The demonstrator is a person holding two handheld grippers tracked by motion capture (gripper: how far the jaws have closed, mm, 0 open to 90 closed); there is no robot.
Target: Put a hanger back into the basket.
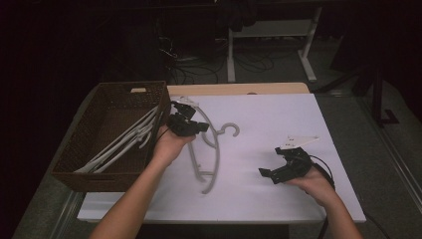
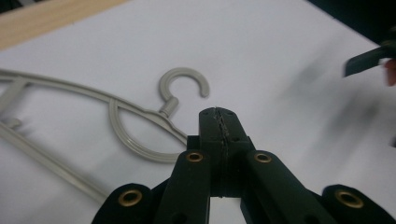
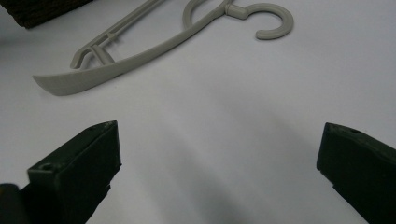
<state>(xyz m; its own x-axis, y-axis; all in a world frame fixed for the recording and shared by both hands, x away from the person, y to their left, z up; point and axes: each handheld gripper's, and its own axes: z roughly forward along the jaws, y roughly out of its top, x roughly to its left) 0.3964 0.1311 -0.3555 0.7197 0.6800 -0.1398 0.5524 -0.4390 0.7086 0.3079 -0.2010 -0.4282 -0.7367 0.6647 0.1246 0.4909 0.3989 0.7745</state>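
Left gripper [image 1: 186,124] pinched tight over the grey hanger [image 1: 211,149] beside the basket [image 1: 79,144]; right gripper [image 1: 283,167] spread wide over bare white table.

Jaws of the left gripper meet with nothing visibly between them in its own view; whether they nip the hanger's arm beneath I cannot tell. From above, the hanger lies flat on the white tabletop [image 1: 278,119], left of centre, hook [image 1: 230,130] pointing right, just right of the wicker basket's wall. More hangers [image 1: 122,144] lie slanted inside that basket. Open surface runs from the hook rightward to the table's right edge, and along the near edge between both forearms. A bare wooden strip [image 1: 239,88] shows at the far edge. The right gripper's own view adds the hanger's flat shoulder tip [image 3: 60,84], well clear of its parted jaws.
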